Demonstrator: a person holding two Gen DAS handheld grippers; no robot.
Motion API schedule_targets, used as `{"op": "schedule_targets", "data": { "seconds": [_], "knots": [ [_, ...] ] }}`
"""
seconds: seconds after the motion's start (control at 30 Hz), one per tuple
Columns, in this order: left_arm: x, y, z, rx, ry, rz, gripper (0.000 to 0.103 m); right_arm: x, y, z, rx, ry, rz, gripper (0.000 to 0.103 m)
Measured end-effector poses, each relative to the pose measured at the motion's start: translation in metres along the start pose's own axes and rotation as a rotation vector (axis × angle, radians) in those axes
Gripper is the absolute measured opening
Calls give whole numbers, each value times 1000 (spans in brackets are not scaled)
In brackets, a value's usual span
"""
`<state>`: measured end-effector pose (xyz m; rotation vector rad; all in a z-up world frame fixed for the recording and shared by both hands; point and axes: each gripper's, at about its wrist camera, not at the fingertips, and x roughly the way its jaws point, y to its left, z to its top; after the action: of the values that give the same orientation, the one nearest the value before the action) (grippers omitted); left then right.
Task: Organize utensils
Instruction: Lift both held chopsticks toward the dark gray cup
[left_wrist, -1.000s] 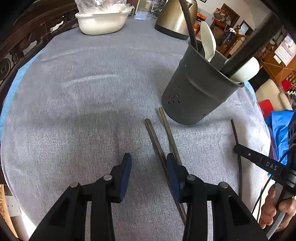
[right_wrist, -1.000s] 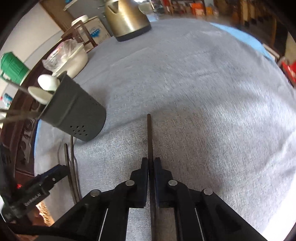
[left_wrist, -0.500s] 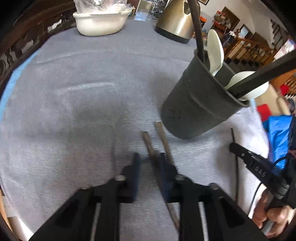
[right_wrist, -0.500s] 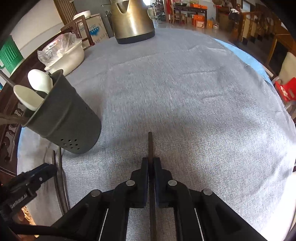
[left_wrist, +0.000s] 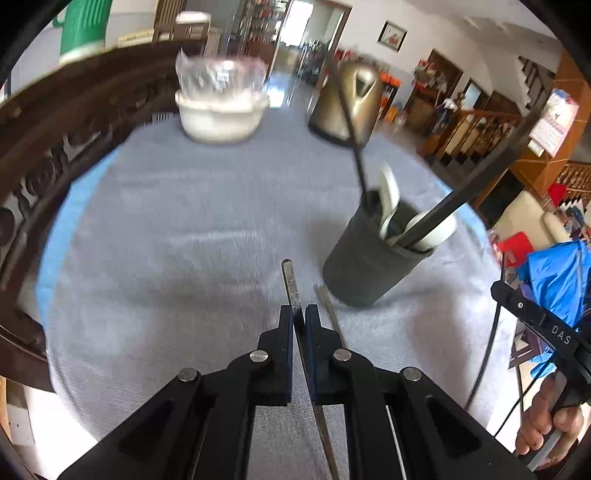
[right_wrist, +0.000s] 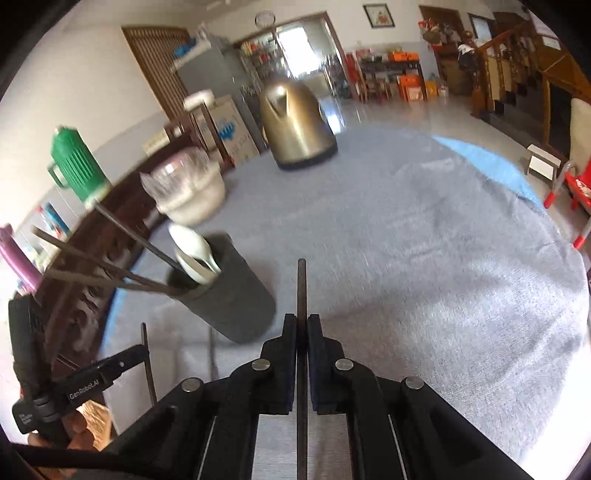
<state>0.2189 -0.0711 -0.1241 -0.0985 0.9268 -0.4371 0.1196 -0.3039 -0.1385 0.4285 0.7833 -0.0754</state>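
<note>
Now: both grippers clamped on chopsticks beside the holder

Left gripper: jaws pressed together on one dark chopstick, tip jutting forward past the blue pads, clear of the grey tablecloth. Just right of it, a second chopstick flat on the cloth, far end close to the foot of the dark grey utensil holder. Holder upright, ahead and to the right, holding white spoons and long dark chopsticks leaning out over the rim.

Right gripper: jaws likewise shut tight around a single dark chopstick, pointing straight ahead above the cloth. Utensil holder to the left of this gripper, near but not touching; white spoons and several dark sticks fanning out to the left from its mouth. Further left, seen from the right wrist, the left gripper's side with its held stick upright-looking, and another thin stick by the holder's base; whether that one is lying flat cannot be told.

Farther back on the table: a gold-coloured kettle and a white bowl with clear plastic on top. Green flask beyond the table's edge. Both views somewhat blurred.
</note>
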Motion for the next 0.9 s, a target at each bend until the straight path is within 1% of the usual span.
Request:
{"op": "schedule_targets", "data": {
  "seconds": [0.07,0.17,0.3,0.37,0.43,0.5,0.6,0.67,0.7,0.73,0.8,0.83,0.87,0.9],
  "knots": [
    [-19,-5,4,10,-47,-9,6,-7,2,3,13,-37,16,6],
    [-46,-3,8,28,-123,-19,6,-28,7,7,28,-107,34,6],
    [-73,-10,16,35,-198,-30,6,-54,12,14,41,-198,40,6],
    [-81,-11,18,44,-225,-31,6,-62,14,17,46,-231,41,6],
    [-79,-10,19,62,-236,-17,6,-68,14,20,54,-254,47,6],
    [-76,-7,19,62,-213,-7,6,-70,16,22,52,-259,45,6],
    [-61,8,13,22,-135,10,6,-75,18,22,55,-266,55,6],
    [-42,21,6,0,-59,-7,6,-79,15,22,64,-268,69,6],
    [-27,28,3,-20,7,4,6,-81,13,23,70,-262,79,6],
    [-18,33,-1,-38,43,16,7,-82,11,24,79,-258,82,6],
    [-2,41,-7,-68,98,16,10,-81,1,23,118,-236,75,6],
    [6,45,-10,-81,118,23,15,-77,-5,22,133,-217,62,6],
    [11,47,-11,-90,132,32,25,-71,-13,20,161,-184,23,6],
    [16,49,-12,-95,142,36,31,-68,-22,18,181,-178,-16,8]
  ]
}}
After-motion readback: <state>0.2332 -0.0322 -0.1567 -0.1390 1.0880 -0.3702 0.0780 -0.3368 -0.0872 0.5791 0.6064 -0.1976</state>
